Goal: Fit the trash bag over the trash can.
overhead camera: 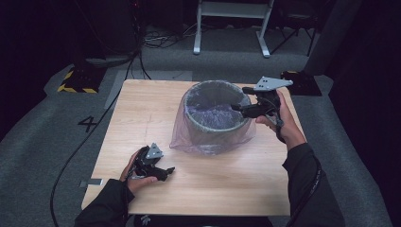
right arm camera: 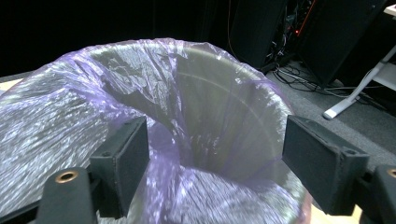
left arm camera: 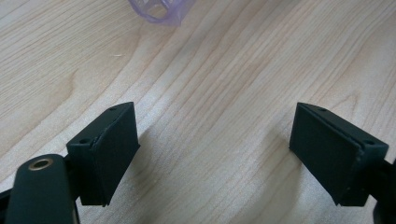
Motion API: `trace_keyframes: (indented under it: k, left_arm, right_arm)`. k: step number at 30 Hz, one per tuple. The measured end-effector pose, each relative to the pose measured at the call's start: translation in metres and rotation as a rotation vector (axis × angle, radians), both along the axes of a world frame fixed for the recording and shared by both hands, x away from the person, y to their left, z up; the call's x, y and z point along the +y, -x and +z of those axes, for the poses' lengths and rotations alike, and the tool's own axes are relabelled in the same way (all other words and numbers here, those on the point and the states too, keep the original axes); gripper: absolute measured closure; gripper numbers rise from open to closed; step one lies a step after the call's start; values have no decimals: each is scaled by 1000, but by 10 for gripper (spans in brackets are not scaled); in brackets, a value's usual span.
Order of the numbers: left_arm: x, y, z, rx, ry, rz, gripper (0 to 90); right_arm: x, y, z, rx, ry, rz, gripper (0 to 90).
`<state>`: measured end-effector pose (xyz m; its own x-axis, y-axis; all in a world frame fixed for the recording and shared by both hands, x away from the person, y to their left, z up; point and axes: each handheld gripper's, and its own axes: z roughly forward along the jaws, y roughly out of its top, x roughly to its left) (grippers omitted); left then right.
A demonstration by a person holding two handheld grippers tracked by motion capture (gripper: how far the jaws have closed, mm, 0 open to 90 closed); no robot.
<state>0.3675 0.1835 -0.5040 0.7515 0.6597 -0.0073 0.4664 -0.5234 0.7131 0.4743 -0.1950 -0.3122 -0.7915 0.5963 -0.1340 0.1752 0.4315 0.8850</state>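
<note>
— Bin liner (overhead camera: 189, 137) draping over the grey bin (overhead camera: 215, 124) mid-table, skirt pooling on the wooden table (overhead camera: 227, 189). Going near to far?

— Going. Left gripper (overhead camera: 165, 171) resting at the near left, jaws spread over bare wood, pinching nothing, lying well apart from the liner.

— Farther out?

— Right gripper (overhead camera: 235, 108) hovering at the bin's right rim, jaws spread wide, straddling the mouth, not yet biting plastic (right arm camera: 196, 140).

— Progress?

— Looking mostly done: liner already sitting inside, folding over the rim all round. Left to do, judging by the loose bunching: pressing the film down and tidying the slack at the base.
</note>
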Motion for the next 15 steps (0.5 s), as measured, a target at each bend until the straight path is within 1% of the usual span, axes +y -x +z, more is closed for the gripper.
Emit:
trace_keyframes:
  k: [5,6,7,11,13,15]
  left_arm:
    - [0,0,0,0,0,1,148]
    - [0,0,0,0,0,1,148]
    - [0,0,0,0,0,1,147]
    - [0,0,0,0,0,1,147]
    - [0,0,0,0,0,0,147]
    - [0,0,0,1,0,0,147]
  right_arm:
    - [10,-3,-2,18,4,9,228]
    - [13,-3,-3,21,10,11,231]
    - [19,-4,-5,35,27,16,234]
    - [24,-5,-7,44,29,17,235]
    - [27,-6,-8,55,21,20,235]
    - [29,-7,-9,58,29,23,236]
